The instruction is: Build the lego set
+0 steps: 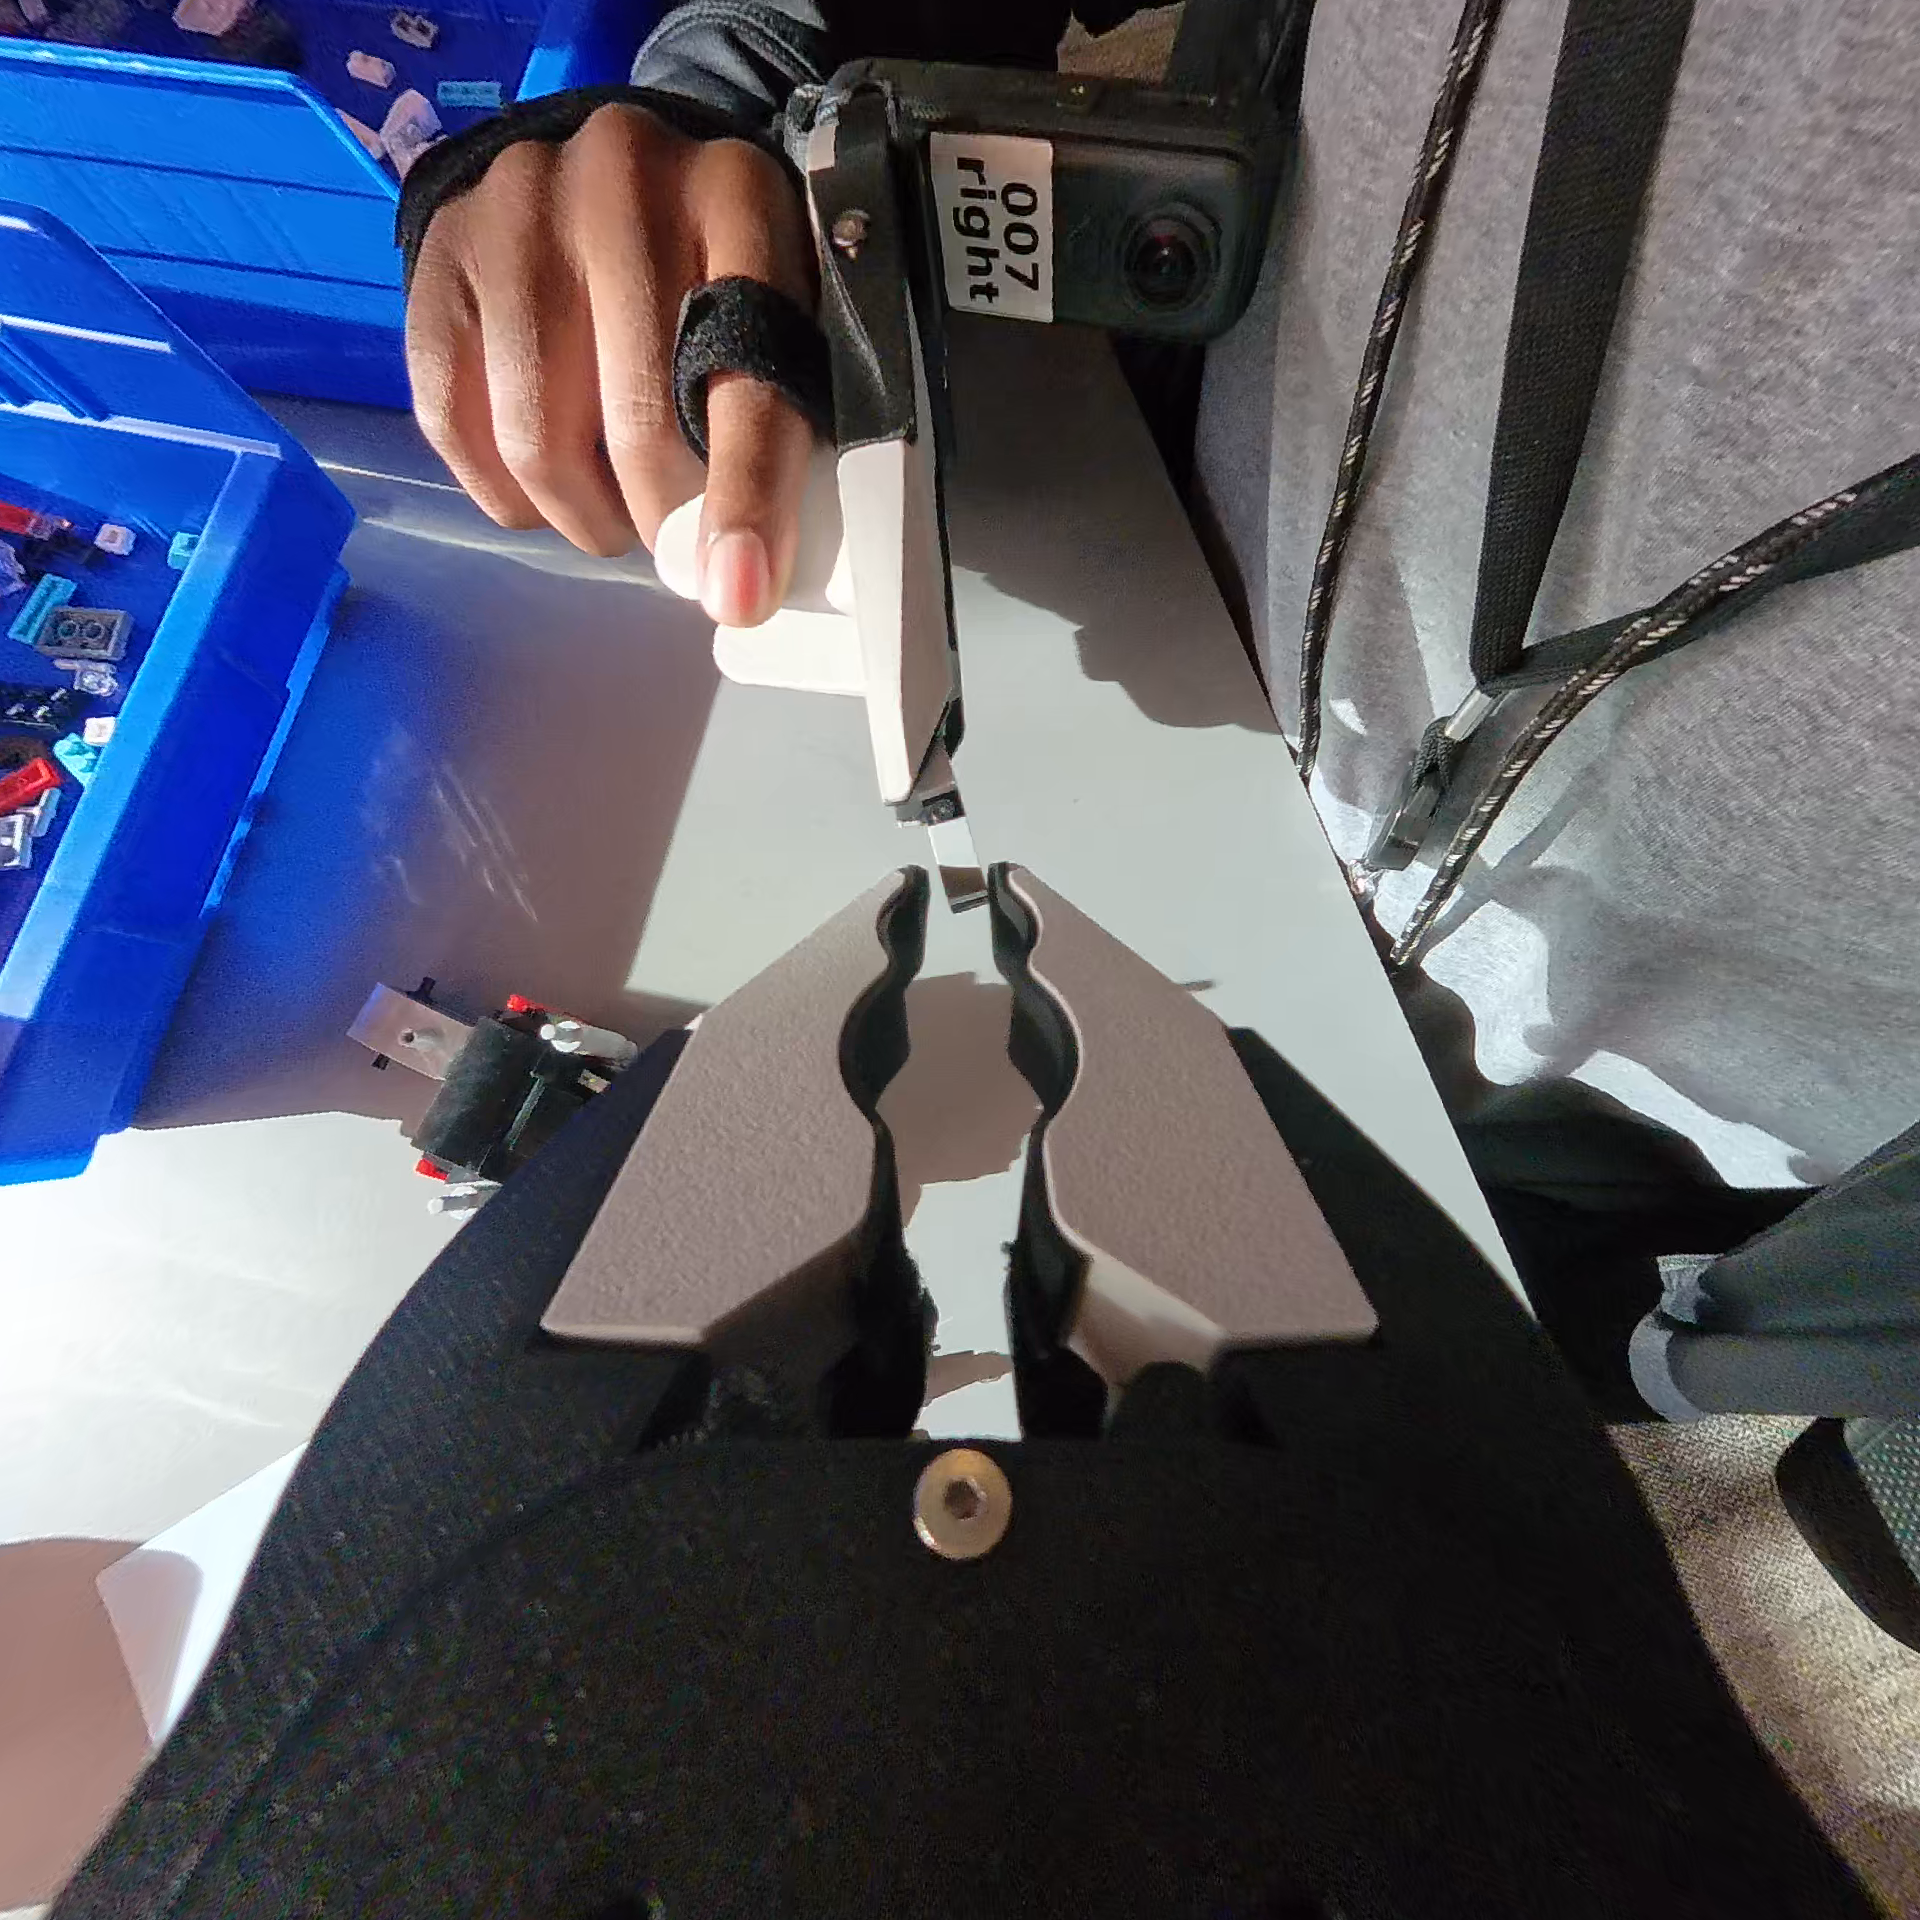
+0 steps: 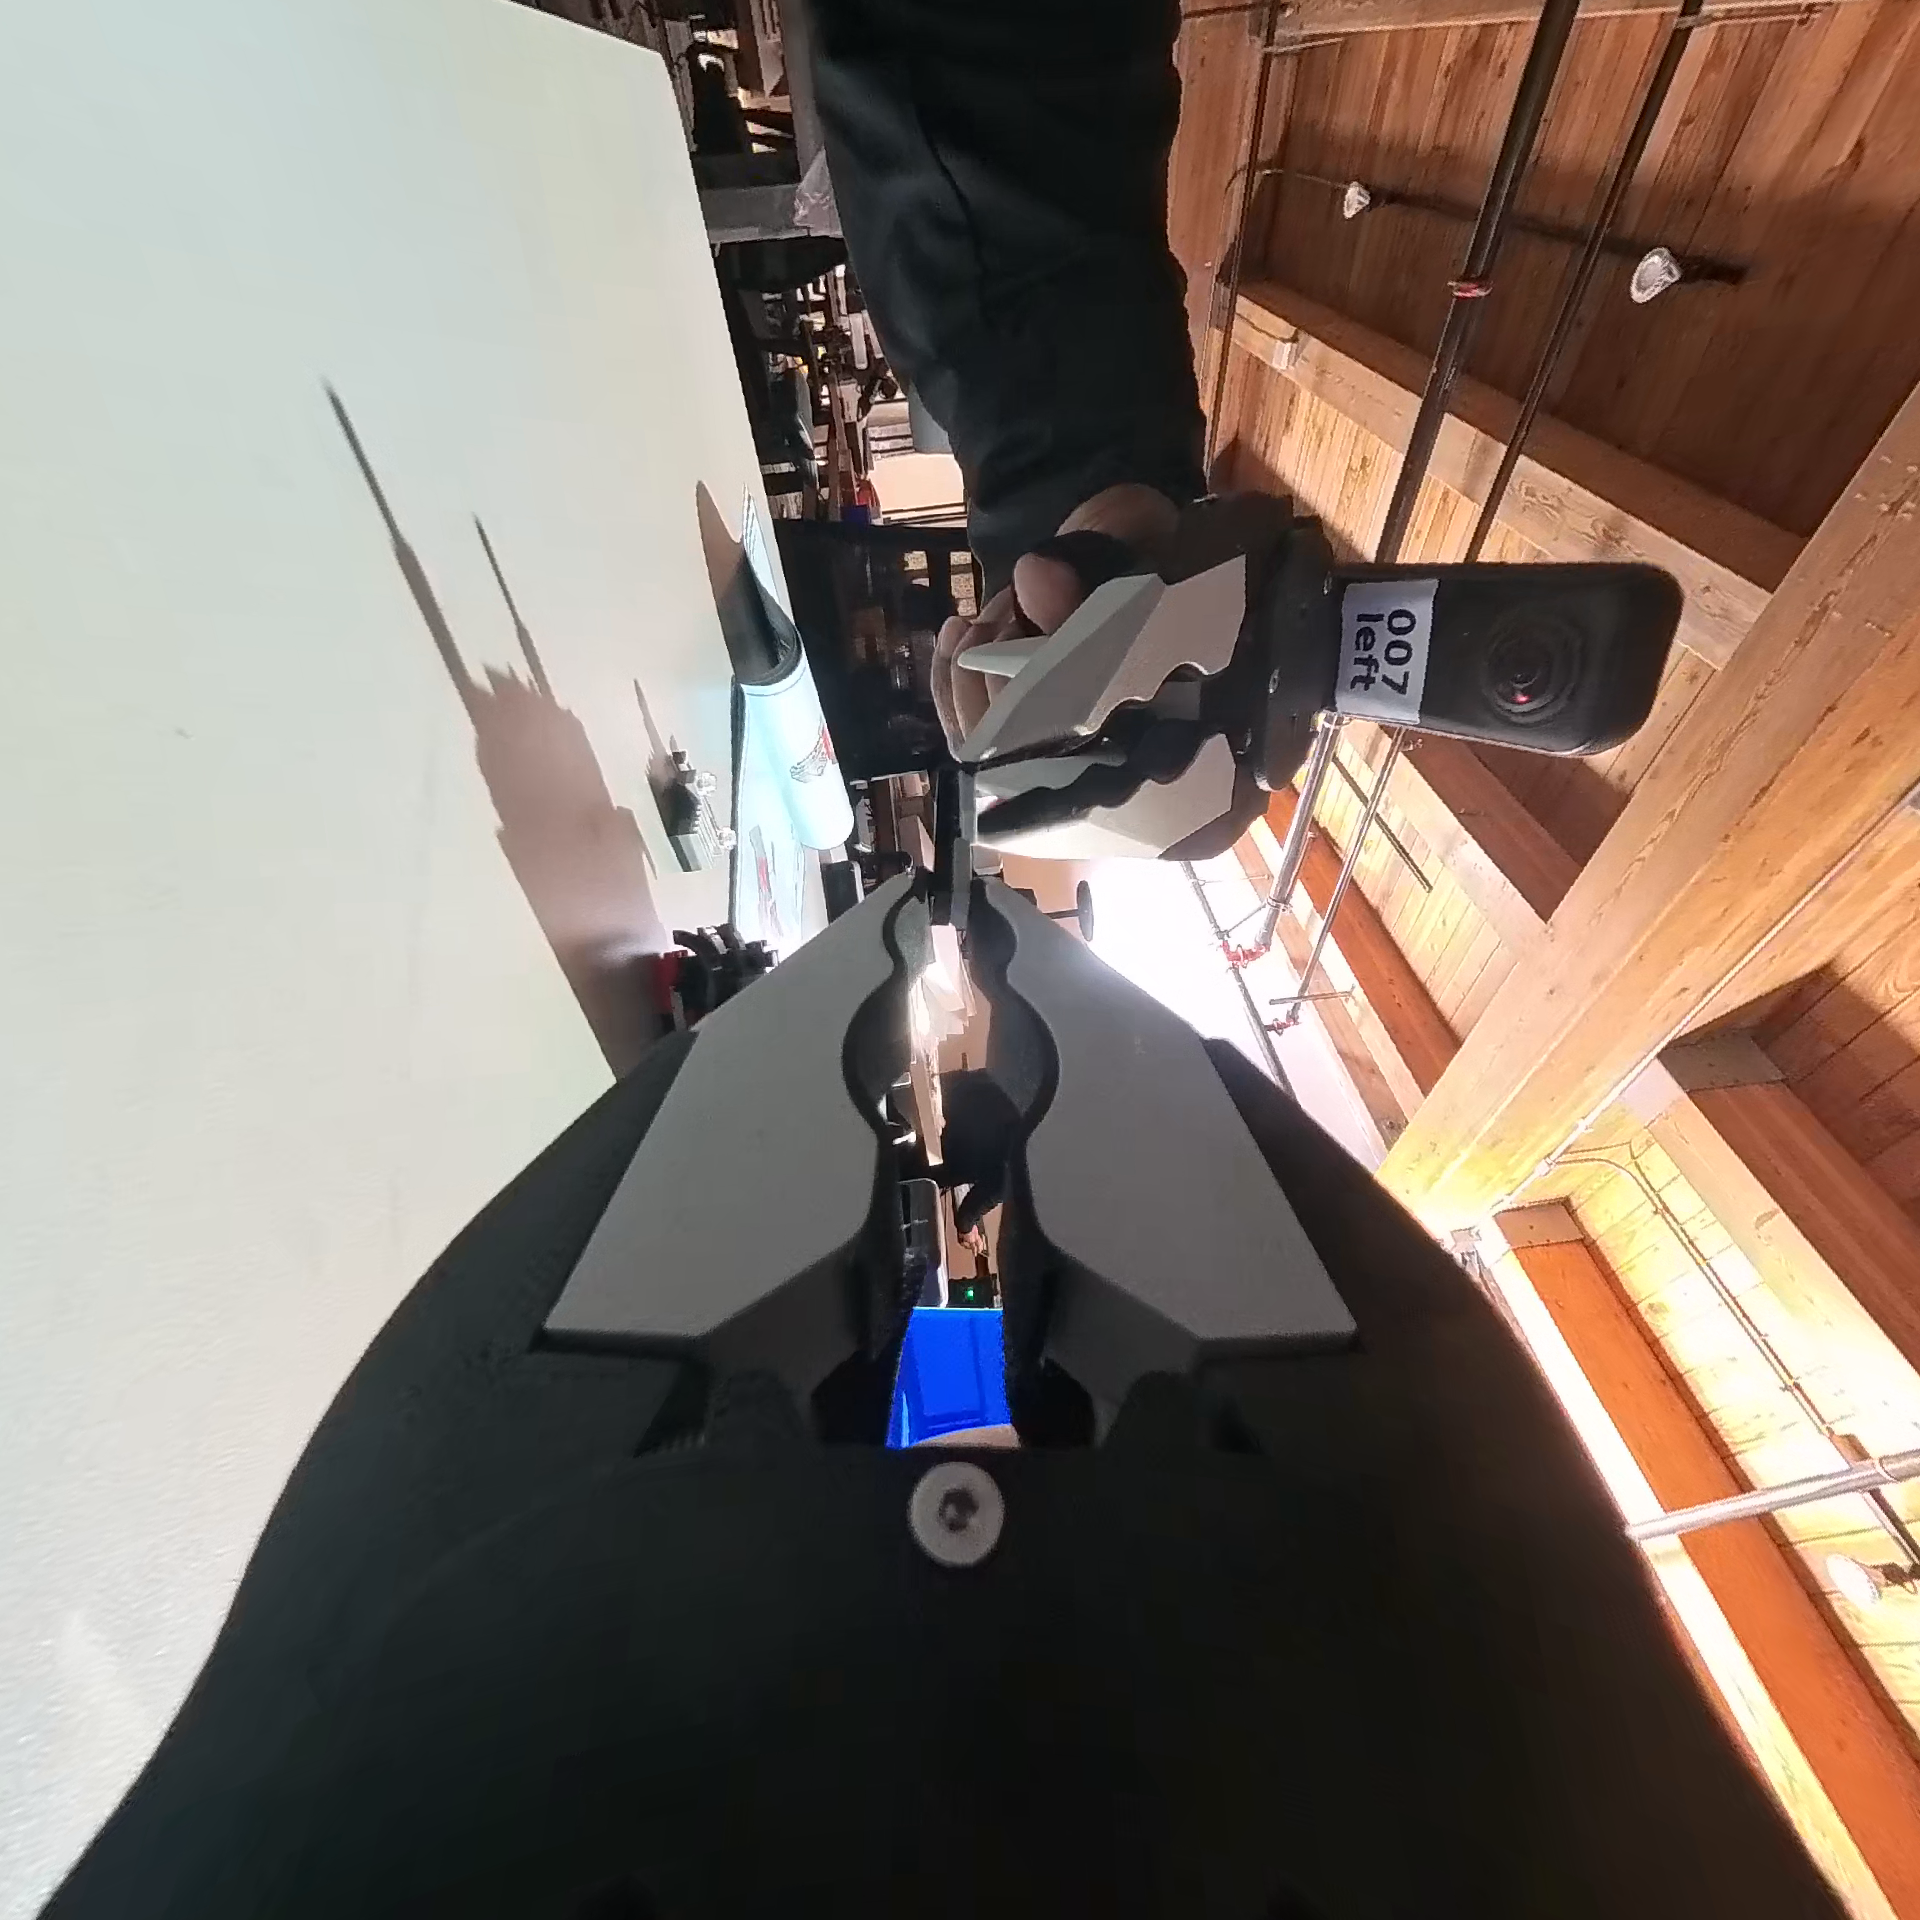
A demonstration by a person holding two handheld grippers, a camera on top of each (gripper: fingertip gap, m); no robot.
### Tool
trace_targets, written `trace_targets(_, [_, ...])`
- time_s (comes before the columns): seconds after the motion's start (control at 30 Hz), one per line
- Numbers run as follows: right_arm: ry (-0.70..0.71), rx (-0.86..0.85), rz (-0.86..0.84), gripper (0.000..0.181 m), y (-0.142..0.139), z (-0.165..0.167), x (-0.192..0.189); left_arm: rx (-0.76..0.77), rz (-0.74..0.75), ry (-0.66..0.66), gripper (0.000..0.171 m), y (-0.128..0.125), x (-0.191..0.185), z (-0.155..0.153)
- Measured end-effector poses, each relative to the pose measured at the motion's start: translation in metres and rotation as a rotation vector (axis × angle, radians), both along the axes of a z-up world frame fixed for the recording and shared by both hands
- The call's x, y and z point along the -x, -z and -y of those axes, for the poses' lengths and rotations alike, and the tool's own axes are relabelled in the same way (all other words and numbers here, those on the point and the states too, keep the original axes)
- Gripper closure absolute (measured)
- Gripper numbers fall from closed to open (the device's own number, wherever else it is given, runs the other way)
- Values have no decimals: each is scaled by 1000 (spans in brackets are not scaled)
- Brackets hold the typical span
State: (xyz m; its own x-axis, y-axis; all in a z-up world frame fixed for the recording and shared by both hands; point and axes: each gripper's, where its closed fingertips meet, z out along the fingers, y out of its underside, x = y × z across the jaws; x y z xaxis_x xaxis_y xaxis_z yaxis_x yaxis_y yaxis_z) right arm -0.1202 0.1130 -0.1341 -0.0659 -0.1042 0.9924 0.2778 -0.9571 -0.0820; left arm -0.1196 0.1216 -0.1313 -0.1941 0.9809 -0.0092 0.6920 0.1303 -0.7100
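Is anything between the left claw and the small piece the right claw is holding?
Nothing visible does. The small piece, held by the right claw, sits right between the tips of the left claw, with only bare table behind it.

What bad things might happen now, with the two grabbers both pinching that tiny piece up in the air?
1. The small lego piece is pinched only at the very tips of the left gripper and right gripper, above the table. It may slip and drop.
2. It hangs near the table's edge, so it might fall off onto the person's lap.
3. The two grippers meet tip to tip; pushing crookedly may twist the piece loose.
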Motion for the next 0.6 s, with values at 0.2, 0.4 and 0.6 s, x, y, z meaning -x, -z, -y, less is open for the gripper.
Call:
trace_targets(0.2, [4, 3, 7, 174, -2, 0, 0, -83, -97, -92, 139, -8, -1, 0])
trace_targets(0.4, [14, 7, 15, 174, -3, 2, 0, -517, -597, -559, 131, -27, 1, 8])
trace_targets(0.6, [13, 20, 18, 174, -2, 0, -1, -926, -928, -903, 129, -1, -6, 10])
